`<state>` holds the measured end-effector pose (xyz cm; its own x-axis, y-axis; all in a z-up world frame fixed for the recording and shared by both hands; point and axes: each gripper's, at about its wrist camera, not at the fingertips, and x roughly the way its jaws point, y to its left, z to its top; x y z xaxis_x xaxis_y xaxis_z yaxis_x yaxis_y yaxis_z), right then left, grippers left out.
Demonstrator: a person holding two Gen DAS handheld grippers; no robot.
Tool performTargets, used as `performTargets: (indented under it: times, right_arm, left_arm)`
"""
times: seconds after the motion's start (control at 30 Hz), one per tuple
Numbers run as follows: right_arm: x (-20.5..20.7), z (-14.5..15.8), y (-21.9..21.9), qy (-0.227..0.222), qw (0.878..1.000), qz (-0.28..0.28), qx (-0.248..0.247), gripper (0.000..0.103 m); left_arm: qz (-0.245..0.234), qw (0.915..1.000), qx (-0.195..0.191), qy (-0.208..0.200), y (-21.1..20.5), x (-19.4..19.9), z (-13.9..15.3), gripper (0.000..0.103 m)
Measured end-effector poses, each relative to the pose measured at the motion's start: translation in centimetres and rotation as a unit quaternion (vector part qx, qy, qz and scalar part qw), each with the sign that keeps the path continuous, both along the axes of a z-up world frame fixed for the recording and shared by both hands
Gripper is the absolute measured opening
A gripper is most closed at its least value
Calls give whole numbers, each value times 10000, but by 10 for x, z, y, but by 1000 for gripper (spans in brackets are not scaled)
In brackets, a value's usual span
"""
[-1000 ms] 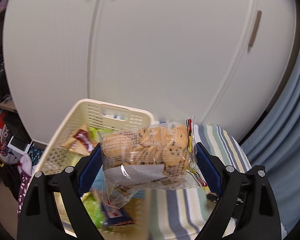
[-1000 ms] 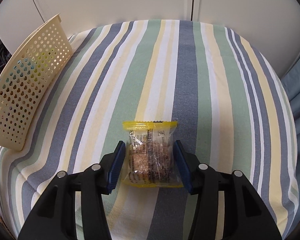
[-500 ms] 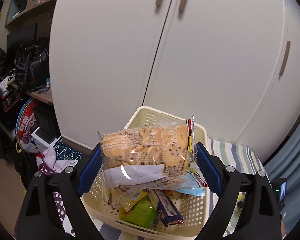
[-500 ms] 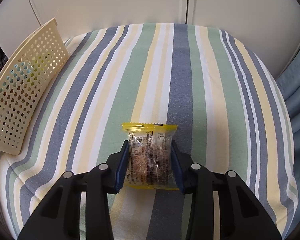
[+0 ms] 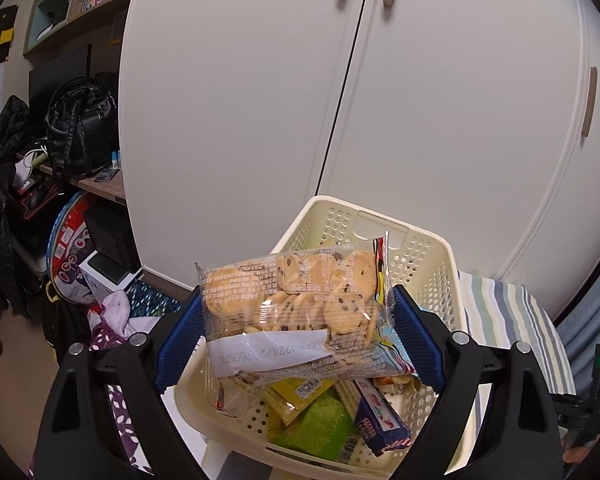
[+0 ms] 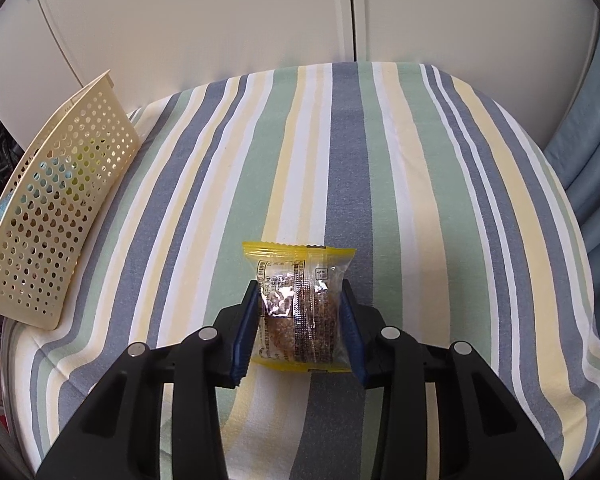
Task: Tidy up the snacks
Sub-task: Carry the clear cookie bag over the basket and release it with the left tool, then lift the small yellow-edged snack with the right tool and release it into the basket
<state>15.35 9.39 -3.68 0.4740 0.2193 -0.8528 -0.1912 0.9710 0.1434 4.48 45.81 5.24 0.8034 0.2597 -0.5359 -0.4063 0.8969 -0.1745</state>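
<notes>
Crinkly film makes both packs light, slippery, and crushable. Above the basket (image 5: 428, 252), the left gripper (image 5: 296, 332) clamps the cookie bag (image 5: 292, 300) by its ends; right of the basket, the right gripper (image 6: 300, 332) pinches the yellow-edged snack pack (image 6: 298, 304) over the striped desk (image 6: 420, 200).

Striped cloth surface (image 6: 380, 168) bears a cream basket (image 6: 56, 216); yellow-edged snack packet (image 6: 300, 304).

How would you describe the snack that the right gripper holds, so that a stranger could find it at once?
Look at the striped cloth, with a cream perforated basket at its left edge. Near the front middle, the right gripper pinches a small clear packet with yellow sealed ends holding brown pieces. It is the only snack on the cloth.
</notes>
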Motion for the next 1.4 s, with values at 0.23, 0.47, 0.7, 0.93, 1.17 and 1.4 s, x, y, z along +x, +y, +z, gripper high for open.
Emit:
performTargets:
  times: [0.23, 0.47, 0.7, 0.93, 1.17, 1.4]
  right_arm:
    - [-2, 2, -1, 10, 10000, -53, -7, 39]
    - [-5, 6, 9, 10, 10000, 40, 37, 39]
    - [-7, 11, 20, -23, 9999, 113, 58, 39]
    - [-7, 20, 27, -94, 9997, 165, 163, 39]
    - [-6, 29, 34, -127, 9992, 204, 323, 39]
    - [-8, 41, 44, -246, 9985, 272, 408, 39]
  left_arm:
    - [41, 9999, 125, -76, 0, -5, 3, 91]
    - [-25, 10000, 41, -45, 0, -6, 0, 91]
    - [-11, 10000, -33, 20, 4, -3, -4, 99]
    - [123, 9999, 74, 5, 3, -5, -3, 100]
    - [175, 9997, 163, 5, 1, -7, -3, 100]
    - [265, 9994, 239, -7, 1, -10, -3, 100]
